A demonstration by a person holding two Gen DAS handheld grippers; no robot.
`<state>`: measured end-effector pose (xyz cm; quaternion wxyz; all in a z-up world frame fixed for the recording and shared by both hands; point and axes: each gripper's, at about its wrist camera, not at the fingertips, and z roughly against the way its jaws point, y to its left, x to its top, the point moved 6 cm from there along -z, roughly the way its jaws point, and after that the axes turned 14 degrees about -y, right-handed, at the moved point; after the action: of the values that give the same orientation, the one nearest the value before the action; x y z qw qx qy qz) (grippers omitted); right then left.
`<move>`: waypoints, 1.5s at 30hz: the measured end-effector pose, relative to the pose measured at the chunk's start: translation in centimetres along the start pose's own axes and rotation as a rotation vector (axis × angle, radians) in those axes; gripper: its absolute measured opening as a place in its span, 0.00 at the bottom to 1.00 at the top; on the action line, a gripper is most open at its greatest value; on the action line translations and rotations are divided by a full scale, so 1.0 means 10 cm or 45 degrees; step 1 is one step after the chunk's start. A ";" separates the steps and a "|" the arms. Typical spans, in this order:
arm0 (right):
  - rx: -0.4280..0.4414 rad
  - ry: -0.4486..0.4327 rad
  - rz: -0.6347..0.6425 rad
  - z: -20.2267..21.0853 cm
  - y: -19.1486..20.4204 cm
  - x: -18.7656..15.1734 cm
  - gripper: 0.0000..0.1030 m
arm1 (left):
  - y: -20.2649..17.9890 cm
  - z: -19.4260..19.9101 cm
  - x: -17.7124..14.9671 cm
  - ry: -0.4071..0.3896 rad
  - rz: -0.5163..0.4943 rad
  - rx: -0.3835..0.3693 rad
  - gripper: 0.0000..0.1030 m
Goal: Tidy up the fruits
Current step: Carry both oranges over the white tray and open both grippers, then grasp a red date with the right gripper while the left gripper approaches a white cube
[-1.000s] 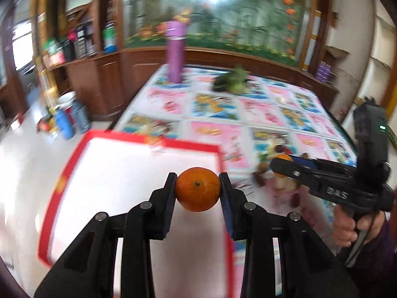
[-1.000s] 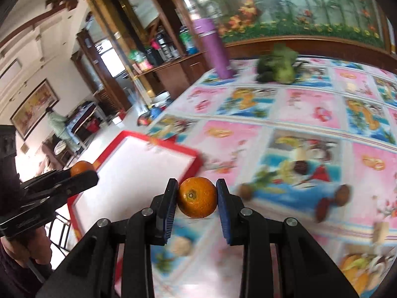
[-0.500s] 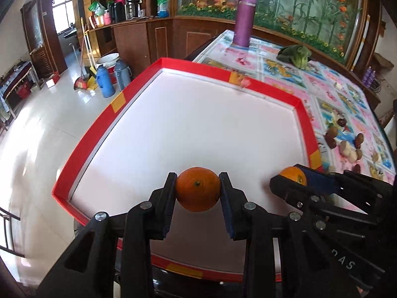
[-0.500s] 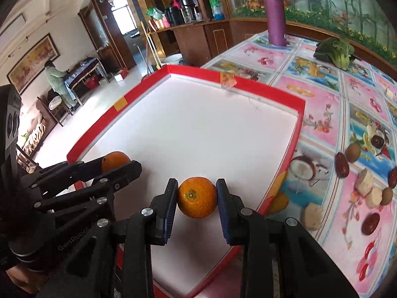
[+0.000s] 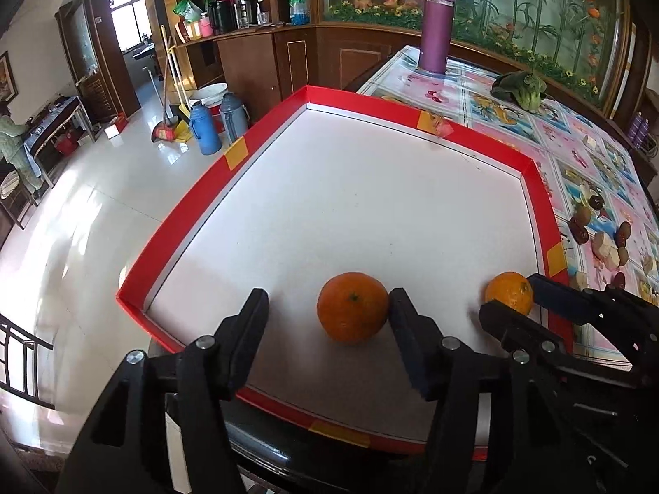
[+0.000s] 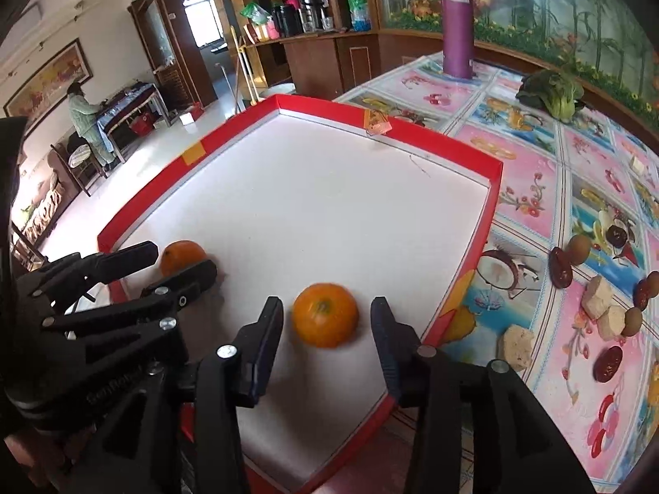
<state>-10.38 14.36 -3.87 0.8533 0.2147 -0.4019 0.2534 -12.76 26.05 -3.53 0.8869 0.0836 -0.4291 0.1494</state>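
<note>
A long table (image 5: pixel 515 131) under a cloth printed with bright fruit pictures carried a shallow tray (image 5: pixel 173 222) with a red rim and a white floor, set at the table's near end above a pale tiled room floor. Beyond it stood a purple flask (image 5: pixel 436 24), a green leafy vegetable (image 5: pixel 521 90), and a painted wall of bamboo and flowers; two blue and grey flasks (image 5: pixel 220 121) sat on the room floor by a wooden cabinet. Only the right wrist view showed a person (image 6: pixel 84 123) standing at a distant side table, and it gave the clearer look at the small brown fruits and pale chunks (image 6: pixel 601 308) scattered on the cloth just beside the tray. The left gripper (image 5: pixel 329 321) reached low over the tray's near edge with its jaws spread wide; one orange (image 5: pixel 352 306) rested on the white floor between them, touching the right-hand finger and well clear of the other. The right gripper (image 6: pixel 327 323) came in alongside, also spread wide, with a second orange (image 6: pixel 325 315), slightly blurred, lying on the tray floor between its fingers and touching neither. In the left wrist view that second orange (image 5: pixel 510 292) sat near the tray's right rim.
</note>
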 end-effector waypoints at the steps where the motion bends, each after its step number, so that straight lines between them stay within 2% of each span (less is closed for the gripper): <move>1: 0.018 -0.026 -0.003 0.06 -0.01 0.01 0.44 | 0.00 0.03 0.01 -0.006 -0.003 0.004 0.62; 5: 0.023 -0.167 0.018 0.42 -0.13 0.05 0.45 | -0.07 0.20 0.07 -0.059 -0.021 -0.003 0.67; 8: -0.024 -0.247 0.018 0.72 -0.35 0.00 0.53 | -0.19 0.35 0.13 -0.107 -0.048 -0.036 0.68; 10: -0.075 -0.274 0.007 0.90 -0.56 -0.10 0.54 | -0.32 0.45 0.15 -0.136 -0.081 -0.074 0.69; 18: -0.320 -0.233 -0.125 1.25 -1.35 -0.41 0.54 | -0.93 0.68 0.07 -0.150 -0.193 -0.255 0.69; 21: -0.350 -0.206 -0.198 1.25 -1.49 -0.44 0.54 | -1.10 0.73 -0.01 -0.138 -0.233 -0.299 0.69; 26: -0.368 -0.156 -0.234 1.08 -1.54 -0.41 0.53 | -1.24 0.77 -0.10 -0.117 -0.273 -0.332 0.69; 32: -0.429 -0.075 -0.292 0.82 -1.67 -0.36 0.32 | -1.30 0.80 -0.08 -0.118 -0.282 -0.355 0.69; 34: -0.449 -0.047 -0.310 0.76 -1.69 -0.37 0.30 | -1.34 0.80 -0.06 -0.118 -0.285 -0.368 0.69; 39: -0.451 -0.034 -0.284 0.75 -1.67 -0.36 0.18 | -1.52 0.76 -0.01 -0.101 -0.288 -0.418 0.69; 43: -0.389 -0.052 -0.360 0.80 -1.77 -0.38 0.10 | -1.70 0.68 0.02 -0.075 -0.293 -0.463 0.69; 45: -0.394 -0.052 -0.378 0.83 -1.83 -0.39 0.08 | -1.77 0.63 0.02 -0.061 -0.291 -0.473 0.69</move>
<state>-6.18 -5.66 -5.08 0.8957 0.1432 -0.4173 0.0558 -11.31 7.73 0.14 0.8878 -0.0296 -0.4578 -0.0358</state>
